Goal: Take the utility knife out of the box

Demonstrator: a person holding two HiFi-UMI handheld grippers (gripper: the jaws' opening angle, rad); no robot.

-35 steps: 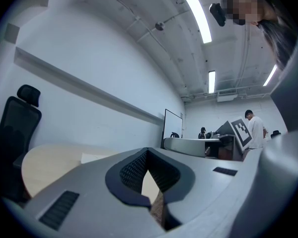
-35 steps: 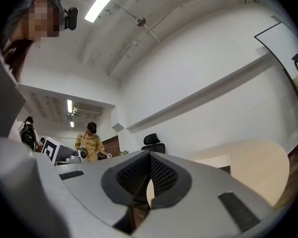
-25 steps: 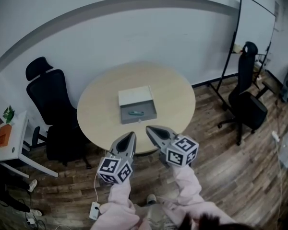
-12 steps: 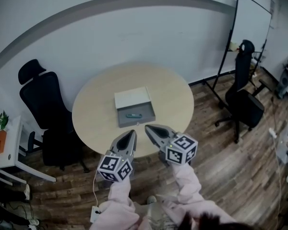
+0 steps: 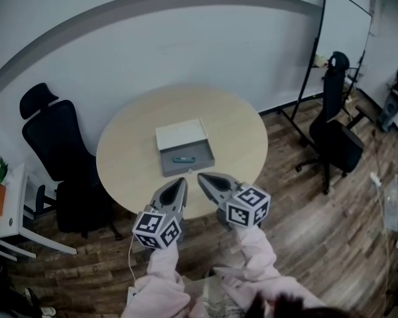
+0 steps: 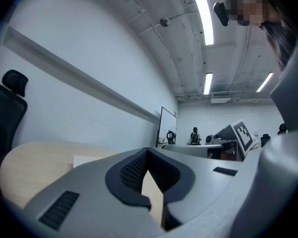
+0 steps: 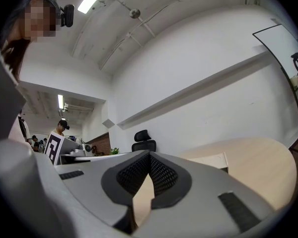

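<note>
A grey box (image 5: pixel 184 148) lies open in the middle of the round wooden table (image 5: pixel 239 134), its white lid (image 5: pixel 180 135) folded back. Inside it lies the teal utility knife (image 5: pixel 183 158). My left gripper (image 5: pixel 182 183) and right gripper (image 5: pixel 203 176) hover side by side over the table's near edge, a short way in front of the box and apart from it. Both point level at it, shut and holding nothing. In the left gripper view the shut tips (image 6: pixel 148 151) face the white lid (image 6: pixel 89 160). The right gripper view shows shut tips (image 7: pixel 149 154) and the box (image 7: pixel 211 160) beyond.
A black office chair (image 5: pixel 56 144) stands at the table's left and another (image 5: pixel 335 131) to the right by a whiteboard (image 5: pixel 341 32). A white side table (image 5: pixel 6 220) with a small plant is at far left. A cable runs over the wooden floor (image 5: pixel 131 270).
Both grippers have edged a little forward toward the table and slightly down, still shut. The box and knife have not moved.
</note>
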